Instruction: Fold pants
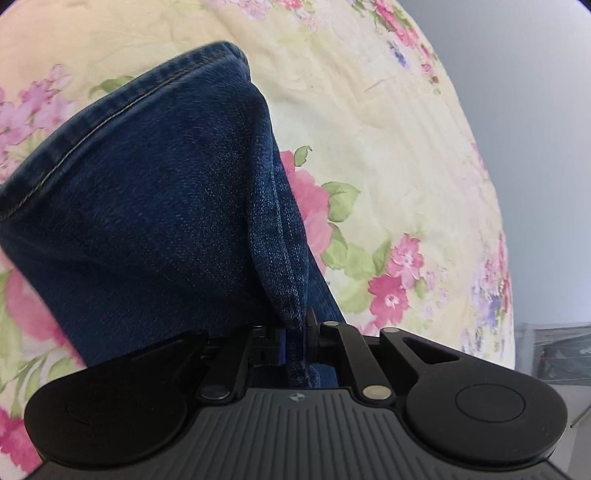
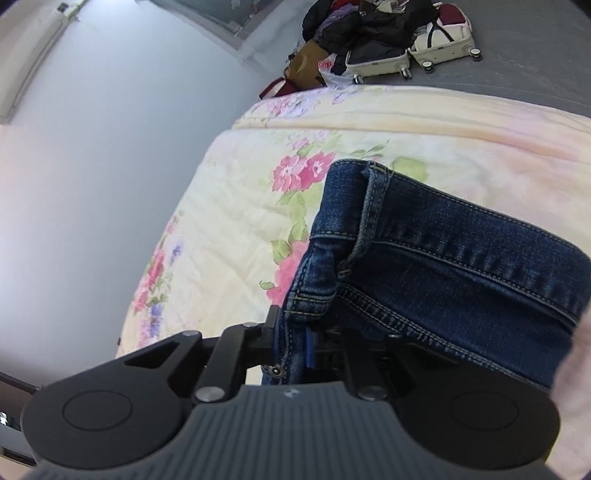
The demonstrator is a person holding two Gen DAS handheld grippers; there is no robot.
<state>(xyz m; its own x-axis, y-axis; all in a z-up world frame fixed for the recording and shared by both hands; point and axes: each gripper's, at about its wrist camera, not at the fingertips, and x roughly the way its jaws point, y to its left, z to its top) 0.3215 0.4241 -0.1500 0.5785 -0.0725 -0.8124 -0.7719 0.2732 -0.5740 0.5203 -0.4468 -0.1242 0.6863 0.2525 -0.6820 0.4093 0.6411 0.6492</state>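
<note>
Dark blue jeans (image 1: 147, 221) hang over a floral bedspread (image 1: 369, 129). In the left wrist view my left gripper (image 1: 293, 341) is shut on a pinched fold of the denim, and the hemmed leg end spreads up and to the left. In the right wrist view the jeans (image 2: 443, 258) show their waistband, belt loop and yellow stitching. My right gripper (image 2: 290, 343) is shut on the waistband edge near a metal rivet, and the cloth stretches away to the right. The blue pads of both grippers are mostly covered by fabric.
The bedspread (image 2: 229, 229) ends at a pale wall on the left in the right wrist view. Beyond the bed, on a grey floor, lie open suitcases (image 2: 410, 51) with a heap of clothes and bags (image 2: 351, 26). A pale pink sleeve (image 2: 576, 369) shows at the right edge.
</note>
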